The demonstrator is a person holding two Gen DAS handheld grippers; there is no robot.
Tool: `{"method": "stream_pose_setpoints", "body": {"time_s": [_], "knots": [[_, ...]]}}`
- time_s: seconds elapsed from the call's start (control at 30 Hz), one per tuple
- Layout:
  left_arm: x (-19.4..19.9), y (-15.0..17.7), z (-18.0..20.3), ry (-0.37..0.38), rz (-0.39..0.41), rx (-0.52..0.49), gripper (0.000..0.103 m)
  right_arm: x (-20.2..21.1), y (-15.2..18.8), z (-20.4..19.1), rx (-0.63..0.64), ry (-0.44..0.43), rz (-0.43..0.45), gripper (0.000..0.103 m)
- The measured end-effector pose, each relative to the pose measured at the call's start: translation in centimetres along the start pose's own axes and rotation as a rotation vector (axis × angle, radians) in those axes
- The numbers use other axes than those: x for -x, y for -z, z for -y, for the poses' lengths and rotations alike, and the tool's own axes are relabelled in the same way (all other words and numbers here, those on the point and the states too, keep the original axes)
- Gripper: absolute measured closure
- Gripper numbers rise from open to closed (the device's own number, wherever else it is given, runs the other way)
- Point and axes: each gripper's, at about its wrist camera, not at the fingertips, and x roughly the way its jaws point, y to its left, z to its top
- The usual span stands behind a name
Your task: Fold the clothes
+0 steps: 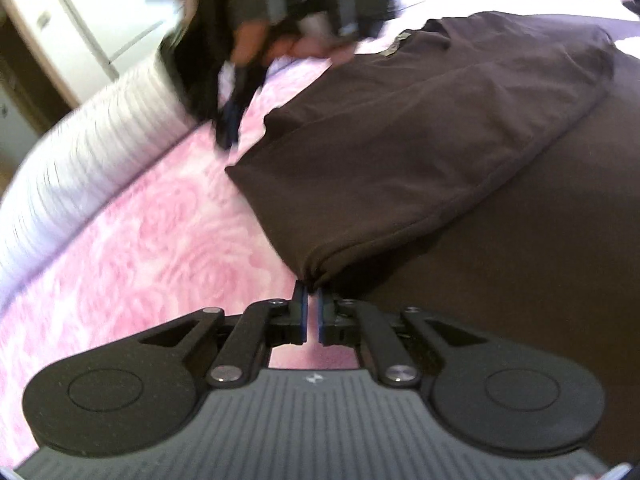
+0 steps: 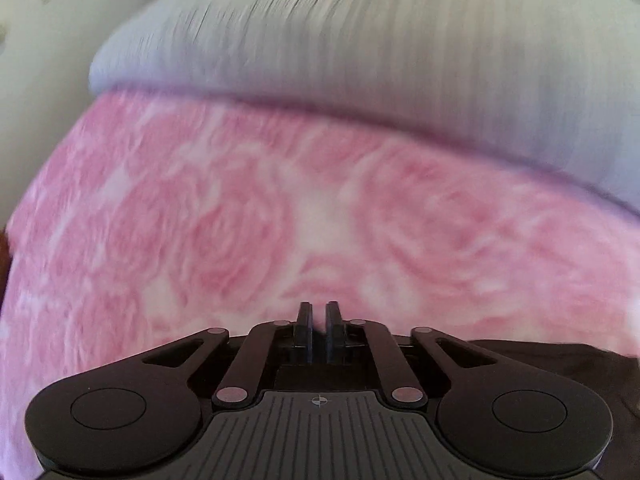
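Note:
A dark brown garment (image 1: pixel 420 152) lies partly folded on a pink rose-patterned bedspread (image 1: pixel 160 248). My left gripper (image 1: pixel 313 300) is shut on a bunched corner of the garment at its near edge. My right gripper (image 1: pixel 230 128) shows in the left wrist view, held by a gloved hand at the garment's far left edge, blurred, jaws nearly together. In the right wrist view the right gripper (image 2: pixel 319 316) has a narrow gap between its fingers with nothing seen in it; a strip of the brown garment (image 2: pixel 560 364) lies under its right side.
A white ribbed pillow or blanket (image 1: pixel 80 152) runs along the bedspread's far side; it also shows in the right wrist view (image 2: pixel 360 60). White furniture (image 1: pixel 80 20) stands beyond the bed.

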Motion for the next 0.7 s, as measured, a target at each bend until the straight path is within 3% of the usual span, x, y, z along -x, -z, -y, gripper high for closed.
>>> {"method": "stream_pose_setpoints", "body": {"time_s": [0.1, 0.2, 0.33, 0.47, 0.57, 0.7], "knots": [[0.8, 0.4, -0.9, 0.014, -0.042, 0.058, 0.097, 4.3, 2.3, 2.0, -0.1, 0.004, 0.109, 0.068], [2.0, 0.7, -1.4, 0.018, -0.058, 0.088, 0.097, 8.2, 7.5, 3.8, -0.184, 0.024, 0.15, 0.065], [3.2, 0.2, -1.3, 0.031, -0.053, 0.074, 0.097, 10.7, 16.9, 7.1, -0.314, 0.101, 0.061, 0.061], [3.7, -1.3, -0.4, 0.043, -0.033, 0.018, 0.095, 15.3, 25.2, 10.1, -0.411, 0.167, 0.063, 0.06], [3.6, -2.8, 0.8, 0.053, -0.015, -0.021, 0.091, 19.8, 28.2, 11.6, -0.475, 0.263, 0.095, 0.056], [3.5, -4.9, 3.0, 0.073, 0.018, -0.079, 0.088, 23.6, 30.6, 15.4, -0.561, 0.361, 0.167, 0.032]]}}
